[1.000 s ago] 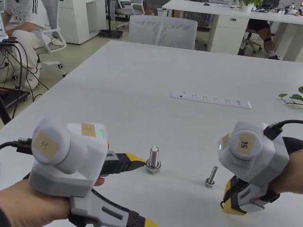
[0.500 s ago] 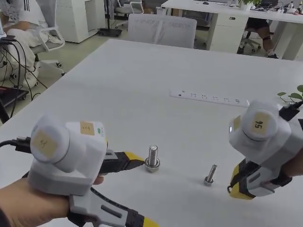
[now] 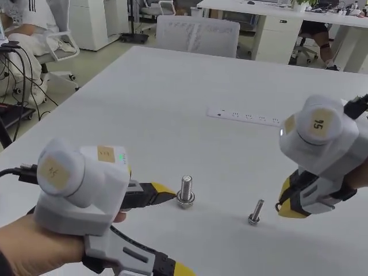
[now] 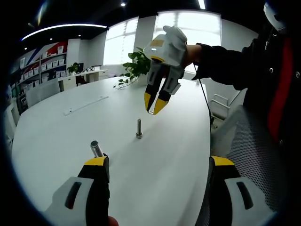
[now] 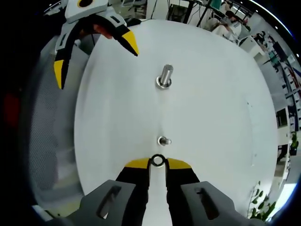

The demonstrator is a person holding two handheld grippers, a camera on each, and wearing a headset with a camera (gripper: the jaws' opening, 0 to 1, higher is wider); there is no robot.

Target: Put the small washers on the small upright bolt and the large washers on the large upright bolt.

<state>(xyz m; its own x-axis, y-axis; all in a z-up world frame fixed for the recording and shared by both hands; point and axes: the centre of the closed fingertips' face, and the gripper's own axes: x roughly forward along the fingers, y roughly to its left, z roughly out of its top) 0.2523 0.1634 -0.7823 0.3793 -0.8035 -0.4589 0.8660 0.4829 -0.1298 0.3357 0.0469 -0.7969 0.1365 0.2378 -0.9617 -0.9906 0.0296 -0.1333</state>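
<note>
Right gripper view: bolts counted, two, both standing upright on the white desk (image 3: 172, 103). The large bolt (image 5: 164, 76) is farther off and the small bolt (image 5: 163, 140) is just ahead of the tips. Washers counted in hand: one small washer (image 5: 158, 160), pinched between the tips of the right claw (image 5: 158, 165), whose jaws are nearly together. It is held above the desk near the small bolt, apart from it.

Left gripper view: left claw (image 4: 159, 162) spread wide, holding nothing. One jaw tip is just beside the large bolt. Washers ring that bolt's base, number unreadable.
</note>
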